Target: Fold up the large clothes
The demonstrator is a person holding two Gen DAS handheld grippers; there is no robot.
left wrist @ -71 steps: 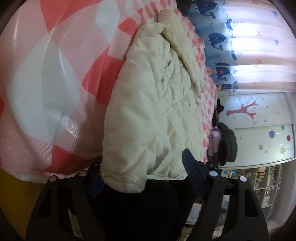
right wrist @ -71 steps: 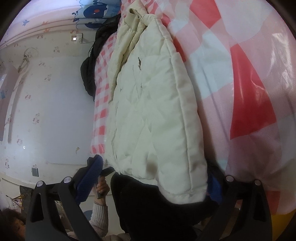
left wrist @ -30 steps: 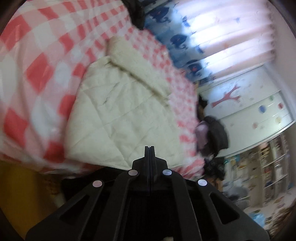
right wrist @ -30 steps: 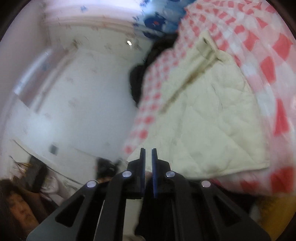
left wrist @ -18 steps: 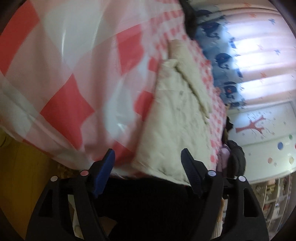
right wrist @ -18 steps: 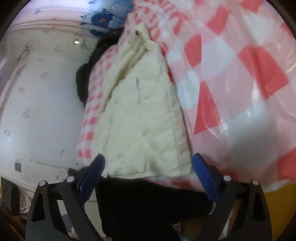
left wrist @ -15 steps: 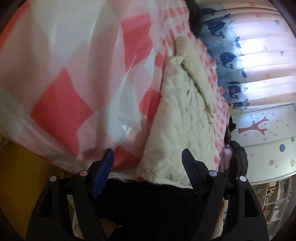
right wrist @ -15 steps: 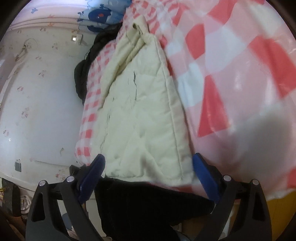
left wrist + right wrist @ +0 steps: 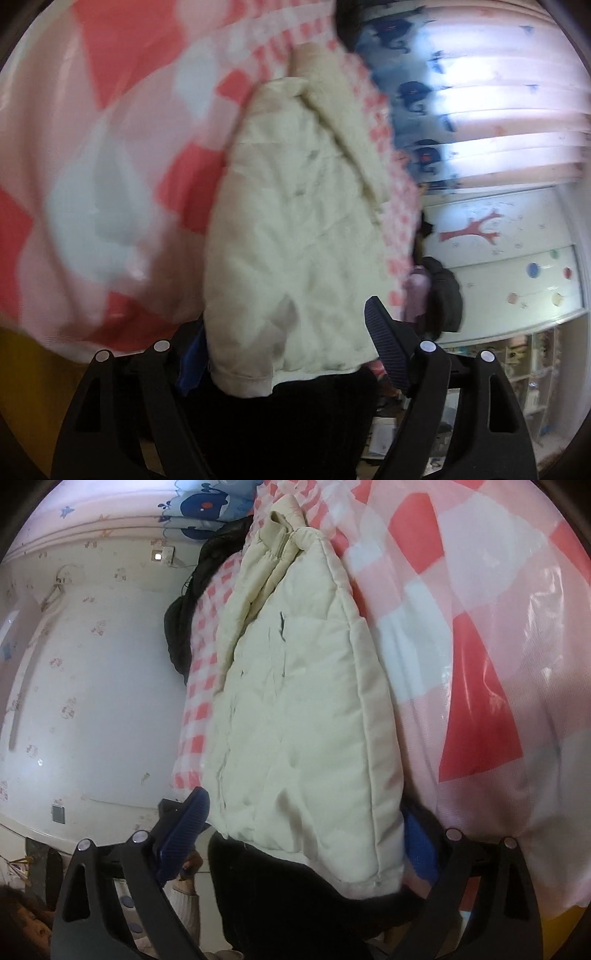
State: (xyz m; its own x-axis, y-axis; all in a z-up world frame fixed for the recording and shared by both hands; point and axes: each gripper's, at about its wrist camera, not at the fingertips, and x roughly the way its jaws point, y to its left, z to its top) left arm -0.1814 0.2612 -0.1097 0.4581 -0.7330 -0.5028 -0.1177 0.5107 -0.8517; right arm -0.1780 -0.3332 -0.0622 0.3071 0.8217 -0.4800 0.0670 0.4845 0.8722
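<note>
A cream padded jacket (image 9: 295, 229) lies folded on the red and white checked bed cover (image 9: 110, 166), its hem at the near edge of the bed, collar at the far end. Left gripper (image 9: 284, 354) has its jaws wide apart, one on each side of the hem corner, not pressing it. Right gripper (image 9: 306, 834) is opening, jaws very wide, w/ the other hem corner between them, not pinched. A dark garment (image 9: 184, 627) lies beyond the jacket, near the wall.
</note>
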